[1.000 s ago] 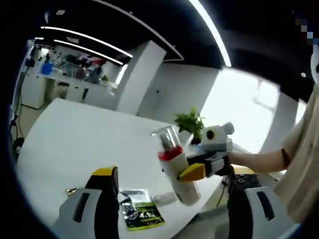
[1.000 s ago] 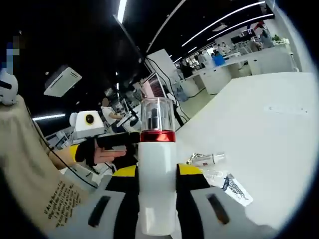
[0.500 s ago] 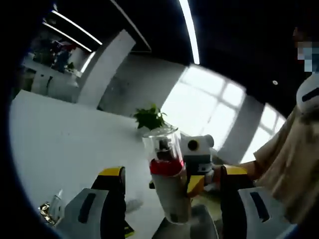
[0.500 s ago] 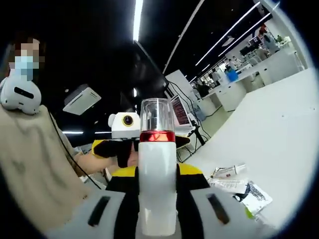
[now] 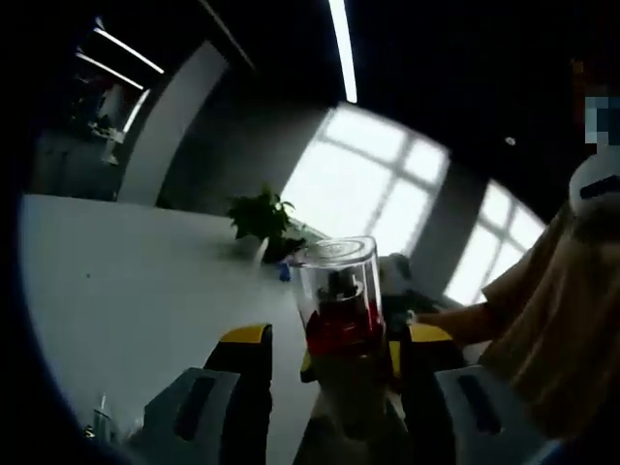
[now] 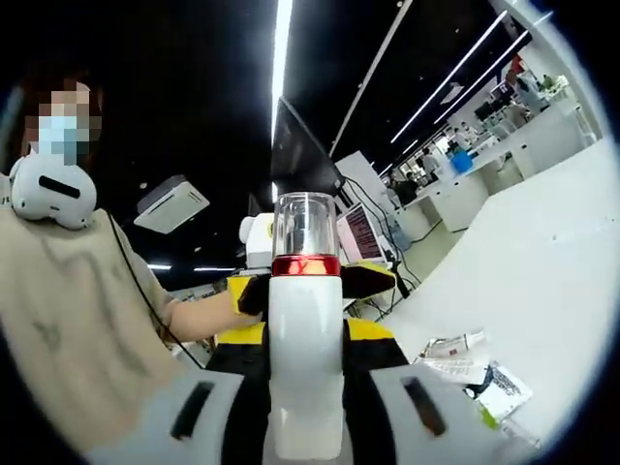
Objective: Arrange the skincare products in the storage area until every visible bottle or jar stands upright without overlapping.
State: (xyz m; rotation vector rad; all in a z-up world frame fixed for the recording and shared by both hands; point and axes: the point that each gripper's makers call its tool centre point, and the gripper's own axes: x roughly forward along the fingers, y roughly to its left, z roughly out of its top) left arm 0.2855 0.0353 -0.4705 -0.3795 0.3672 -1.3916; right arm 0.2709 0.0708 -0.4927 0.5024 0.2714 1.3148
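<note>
Up close in the left gripper view, the bottle (image 5: 341, 320) with its clear cap and red collar stands between the left gripper's (image 5: 334, 354) two yellow-tipped jaws, which sit wide on either side of it; whether they touch the bottle I cannot tell, since its dim lower body fills the gap. Just behind the bottle the right gripper (image 5: 392, 291) shows as a pale, blurred shape, and a person's forearm (image 5: 450, 325) runs off from it toward a beige sleeve (image 5: 552, 320). Beyond the bottle lies the white table (image 5: 126, 281), with a potted plant (image 5: 262, 218) at its far edge before bright windows. Something small and glinting (image 5: 97, 426) lies on the table near the left jaw, too blurred to name. Over in the right gripper view, the same bottle (image 6: 306, 349) stands upright and is gripped at its white body by the right gripper (image 6: 306, 344), yellow pads pressed to both sides. Behind the bottle's red collar the left gripper (image 6: 310, 283) faces the camera, its black and yellow jaws spread to either side of the bottle, held by a person in a beige shirt (image 6: 68, 339). To the right of the bottle, on the table (image 6: 542, 291), lie a small tube (image 6: 455, 343) and a flat sachet (image 6: 499, 392) close together.
</note>
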